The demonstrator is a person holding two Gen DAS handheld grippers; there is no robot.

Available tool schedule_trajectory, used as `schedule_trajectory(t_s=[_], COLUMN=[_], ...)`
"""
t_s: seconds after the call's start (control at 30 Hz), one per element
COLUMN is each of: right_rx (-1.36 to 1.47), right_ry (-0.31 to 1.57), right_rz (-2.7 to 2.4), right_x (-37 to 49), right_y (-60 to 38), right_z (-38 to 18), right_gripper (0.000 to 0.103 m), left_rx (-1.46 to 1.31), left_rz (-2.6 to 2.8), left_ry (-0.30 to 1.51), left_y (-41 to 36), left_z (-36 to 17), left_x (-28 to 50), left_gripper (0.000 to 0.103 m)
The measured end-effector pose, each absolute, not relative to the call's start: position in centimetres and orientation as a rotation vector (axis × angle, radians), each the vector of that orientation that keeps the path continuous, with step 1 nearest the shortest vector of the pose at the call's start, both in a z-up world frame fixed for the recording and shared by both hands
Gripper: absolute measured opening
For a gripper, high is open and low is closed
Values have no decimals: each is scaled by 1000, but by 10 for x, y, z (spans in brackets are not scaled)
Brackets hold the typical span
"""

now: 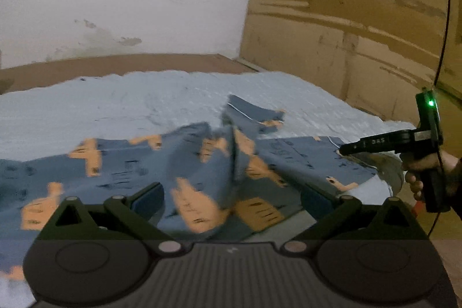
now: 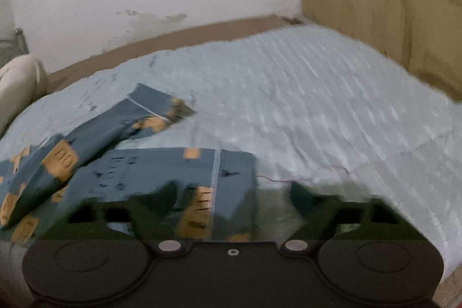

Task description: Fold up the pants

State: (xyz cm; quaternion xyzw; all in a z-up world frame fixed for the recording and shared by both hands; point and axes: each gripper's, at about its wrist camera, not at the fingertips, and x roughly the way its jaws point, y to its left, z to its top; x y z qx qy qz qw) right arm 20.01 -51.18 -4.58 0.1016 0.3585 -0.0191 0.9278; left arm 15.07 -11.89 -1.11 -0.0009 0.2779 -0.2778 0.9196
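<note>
Currently patterned pants (image 1: 179, 163) lie rumpled on the bed (image 1: 115, 106); left tongs (image 1: 231, 201) and right tongs (image 2: 231, 195) gape empty. Leg hem at 12 o'clock should be pinched, legs aligned first.

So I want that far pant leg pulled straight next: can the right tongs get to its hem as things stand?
Probably yes. The right tongs are open over the near leg's hem, and only bare blue bedspread lies between them and the far leg's hem, up to their left.

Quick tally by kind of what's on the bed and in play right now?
Pants: 1
Light blue bed cover: 1
Grippers: 2, left gripper and right gripper
White bundle at the bed's edge: 1
Total: 5
</note>
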Motion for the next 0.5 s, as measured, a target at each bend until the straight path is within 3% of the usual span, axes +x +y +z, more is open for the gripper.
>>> schedule_trajectory(t_s=[0.1,0.17,0.2,0.37,0.5], right_rx=[248,219,194,-118,-266], right_ry=[741,737,734,685,654], right_rz=[22,53,64,26,-14], right_x=[201,202,203,210,215], right_y=[-521,-515,-513,-486,-470], right_z=[-50,-46,-44,-24,-22], right_gripper=[37,16,12,5,5], left_rx=[4,11,17,21,10], left_rz=[-591,-599,-601,-601,-611], left_ry=[581,585,585,589,599], left_y=[-134,-141,-144,-147,-144], left_z=[-14,-17,-18,-20,-21], left_x=[155,159,158,160,160], left_gripper=[102,102,102,101,94])
